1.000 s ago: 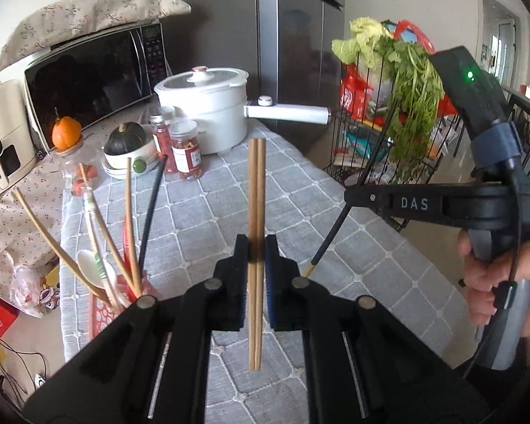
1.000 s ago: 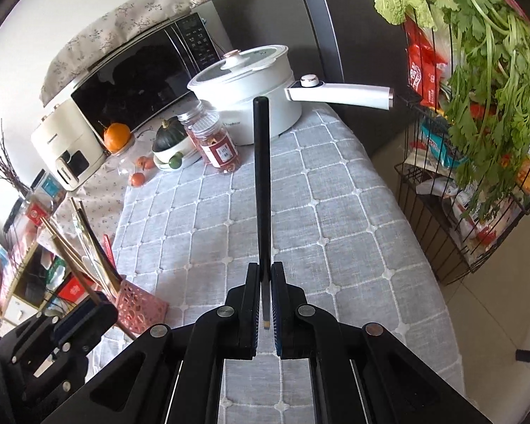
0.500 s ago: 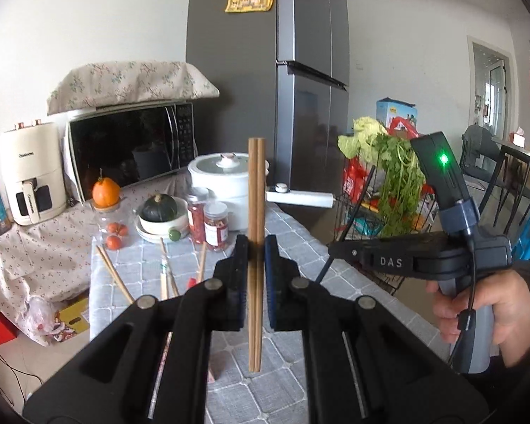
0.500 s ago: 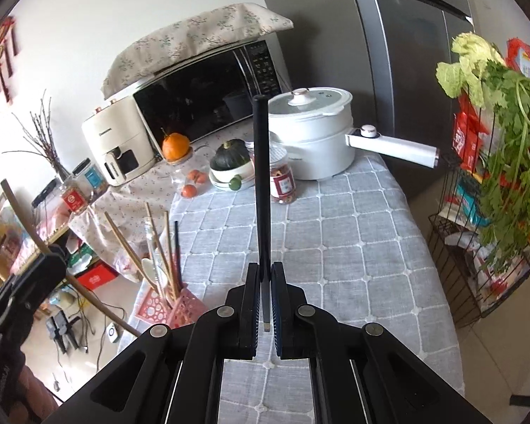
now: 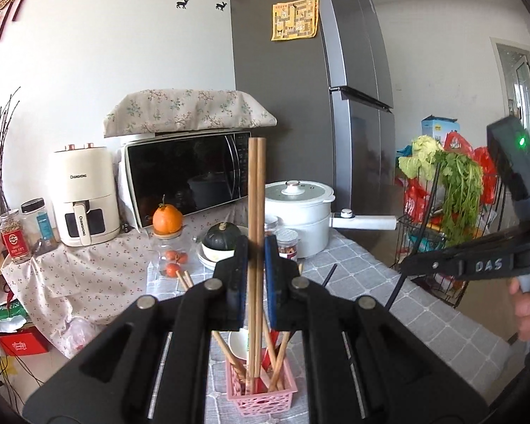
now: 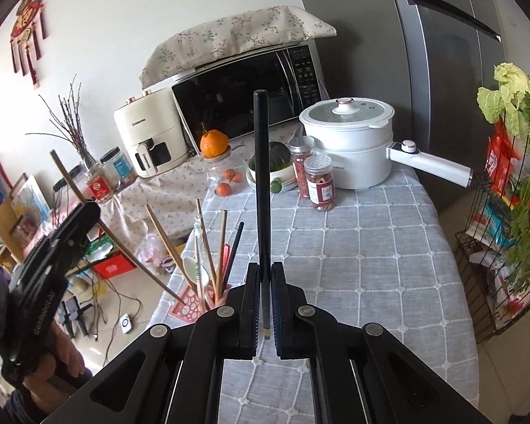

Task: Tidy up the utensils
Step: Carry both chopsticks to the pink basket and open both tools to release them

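On the table (image 6: 371,247), the pink holder (image 5: 265,394) directly below the left gripper (image 5: 256,272) already contains several utensils, while that gripper clamps a wooden chopstick pair (image 5: 256,190) and the right gripper (image 6: 264,300) clamps a black chopstick (image 6: 261,162), neither yet inserted.

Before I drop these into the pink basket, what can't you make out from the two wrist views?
- Left wrist view: the left tool covers most of the pink basket.
- Right wrist view: the right tool covers one basket corner.
- Black chopstick: its lower tip is half hidden between the pads.
- Jar labels: too small to read.
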Demonstrator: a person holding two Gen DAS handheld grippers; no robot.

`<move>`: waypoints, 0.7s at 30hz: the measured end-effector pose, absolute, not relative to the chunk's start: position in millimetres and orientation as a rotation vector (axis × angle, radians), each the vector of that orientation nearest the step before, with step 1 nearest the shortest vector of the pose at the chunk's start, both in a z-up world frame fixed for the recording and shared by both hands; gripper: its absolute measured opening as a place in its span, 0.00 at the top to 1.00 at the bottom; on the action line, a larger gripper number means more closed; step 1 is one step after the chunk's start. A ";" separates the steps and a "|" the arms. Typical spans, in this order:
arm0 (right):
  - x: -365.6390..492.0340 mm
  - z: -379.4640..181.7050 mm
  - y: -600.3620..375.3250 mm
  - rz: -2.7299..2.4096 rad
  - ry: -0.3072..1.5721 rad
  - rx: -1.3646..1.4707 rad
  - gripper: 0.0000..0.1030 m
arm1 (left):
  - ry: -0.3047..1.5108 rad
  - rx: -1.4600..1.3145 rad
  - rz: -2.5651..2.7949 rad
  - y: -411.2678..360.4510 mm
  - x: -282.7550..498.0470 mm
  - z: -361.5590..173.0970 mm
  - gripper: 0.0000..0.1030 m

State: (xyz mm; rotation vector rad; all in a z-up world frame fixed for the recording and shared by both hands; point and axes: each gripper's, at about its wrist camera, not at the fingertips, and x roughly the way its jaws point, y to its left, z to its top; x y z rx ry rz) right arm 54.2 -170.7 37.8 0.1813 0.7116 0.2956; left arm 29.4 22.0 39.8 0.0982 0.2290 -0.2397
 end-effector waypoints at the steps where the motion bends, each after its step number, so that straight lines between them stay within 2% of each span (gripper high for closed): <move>1: 54.6 37.5 -169.9 0.297 0.713 0.181 0.94 | 0.248 0.099 -0.238 23.8 34.8 34.2 0.90; 10: 53.3 38.5 -163.3 0.321 0.702 0.182 0.94 | 0.424 0.062 -0.214 35.6 68.2 -5.1 0.89; 11: 53.2 39.3 -162.5 0.328 0.699 0.186 0.94 | 0.447 0.067 -0.209 35.1 70.3 -8.7 0.82; 12: 52.9 40.2 -161.6 0.335 0.697 0.190 0.94 | 0.468 0.067 -0.207 34.8 71.3 -10.7 0.67; 14: 52.8 42.3 -159.7 0.351 0.692 0.198 0.94 | 0.492 0.049 -0.208 37.1 70.3 -11.4 0.47; 21: 50.5 54.5 -143.1 0.400 0.652 0.211 0.94 | 0.622 -0.068 -0.181 61.0 68.6 -9.0 0.35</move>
